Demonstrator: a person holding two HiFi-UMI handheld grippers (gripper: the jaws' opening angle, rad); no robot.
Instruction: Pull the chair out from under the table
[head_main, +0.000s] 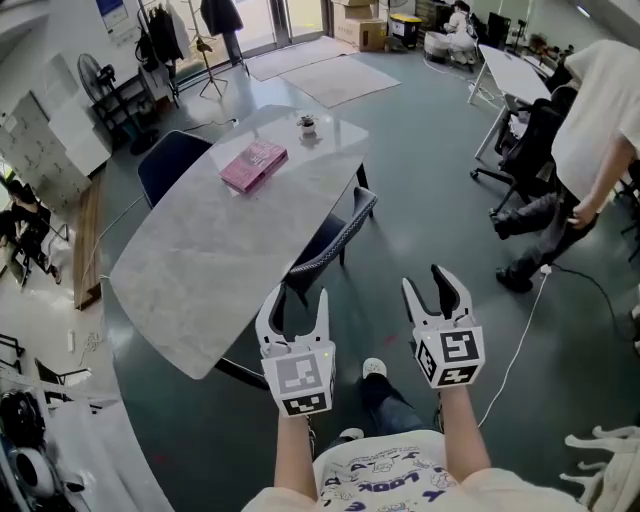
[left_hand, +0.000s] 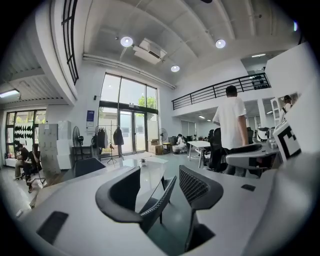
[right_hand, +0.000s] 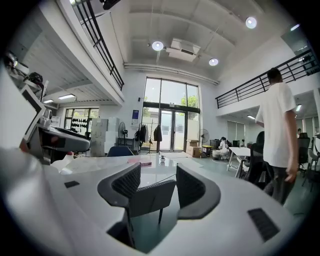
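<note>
A dark chair (head_main: 338, 236) with a mesh back stands tucked under the right side of the grey marble table (head_main: 200, 270). Both grippers hover short of it, side by side, nearer to me. My left gripper (head_main: 297, 300) is open with nothing between its fingers; in the left gripper view the chair back (left_hand: 156, 207) shows beyond the gap of that gripper (left_hand: 159, 175), apart from it. My right gripper (head_main: 425, 280) is also open and empty. In the right gripper view the chair back (right_hand: 150, 196) lies ahead of this gripper (right_hand: 157, 175), not touching it.
On the table lie a pink book (head_main: 253, 165) and a small pot (head_main: 306, 125). A blue chair (head_main: 172, 160) stands at its far side. A person (head_main: 590, 130) stands at the right by an office chair (head_main: 530, 140). A white cable (head_main: 520, 340) runs across the floor.
</note>
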